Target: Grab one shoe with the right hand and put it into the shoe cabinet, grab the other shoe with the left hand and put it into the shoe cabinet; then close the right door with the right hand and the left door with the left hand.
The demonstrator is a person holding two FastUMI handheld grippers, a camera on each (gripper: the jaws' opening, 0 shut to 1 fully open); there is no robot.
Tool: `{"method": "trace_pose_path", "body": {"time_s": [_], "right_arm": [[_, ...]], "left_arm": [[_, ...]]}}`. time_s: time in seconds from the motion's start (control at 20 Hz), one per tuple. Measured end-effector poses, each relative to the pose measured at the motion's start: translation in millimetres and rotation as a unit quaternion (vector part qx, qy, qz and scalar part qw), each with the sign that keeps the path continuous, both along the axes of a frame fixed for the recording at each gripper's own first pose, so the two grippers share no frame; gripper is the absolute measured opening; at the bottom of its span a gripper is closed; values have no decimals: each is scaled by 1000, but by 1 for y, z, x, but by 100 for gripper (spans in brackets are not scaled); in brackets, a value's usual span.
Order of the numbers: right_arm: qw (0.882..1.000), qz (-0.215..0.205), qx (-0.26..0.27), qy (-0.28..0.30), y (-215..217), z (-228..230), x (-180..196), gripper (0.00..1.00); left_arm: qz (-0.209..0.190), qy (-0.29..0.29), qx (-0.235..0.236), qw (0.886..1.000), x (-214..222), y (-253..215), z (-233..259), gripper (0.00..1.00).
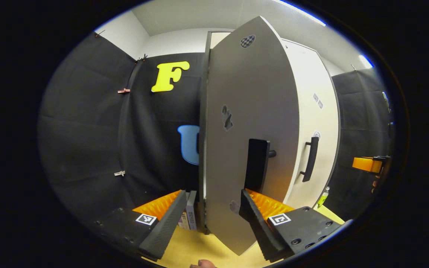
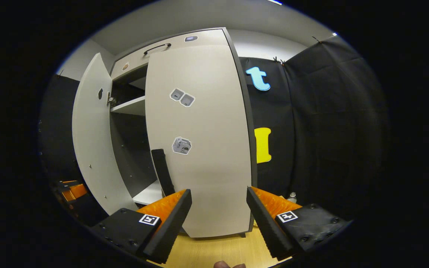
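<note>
The tall light-grey shoe cabinet is seen with its flat pale right door apparently swung shut, or very nearly so, while the flat grey left door is seen standing out edge-on towards the left gripper. In the left gripper view the fingers are spread apart and grasp nothing; the lower edge of the left door falls between them, and its upright black bar handle stands just above the inner finger, its long axis vertical and across the line of the fingers. It cannot be told from this view whether either finger is touching the panel. The coming move is judged to turn on this: the door lies directly ahead of the left gripper and must be pushed on its outer face, round towards the cabinet front where the right door's black handle is seen. The left gripper is plainly the nearer to it. In the right gripper view the right gripper is held released and empty before the right door, near the pale wooden floor. The shoes are taken to be inside the cabinet, though the interior is too dark for them to be made out
</note>
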State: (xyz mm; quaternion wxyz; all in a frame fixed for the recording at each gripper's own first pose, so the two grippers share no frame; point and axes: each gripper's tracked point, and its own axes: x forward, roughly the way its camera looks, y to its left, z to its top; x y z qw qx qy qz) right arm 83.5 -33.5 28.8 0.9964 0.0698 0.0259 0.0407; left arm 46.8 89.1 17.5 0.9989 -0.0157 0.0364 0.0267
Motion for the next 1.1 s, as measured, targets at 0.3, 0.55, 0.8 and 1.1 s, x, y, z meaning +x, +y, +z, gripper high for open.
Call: {"method": "trace_pose_path", "body": {"time_s": [0.3,0.55,0.8,1.1], "right_arm": [[1000,-6,0,-1,-13,-1,1,98],[1000,-13,4,0,-25,-2,4,98],[1000,-11,4,4,-25,-5,11,98],[1000,-2,5,3,-20,-6,15,98]], "left_arm": [[-32,3,-16,999,38,-30,2,95],[-47,1,-21,999,60,-53,1,92],[-48,-1,-16,999,68,-72,3,95],[-49,-3,-24,999,92,-87,4,95]]}}
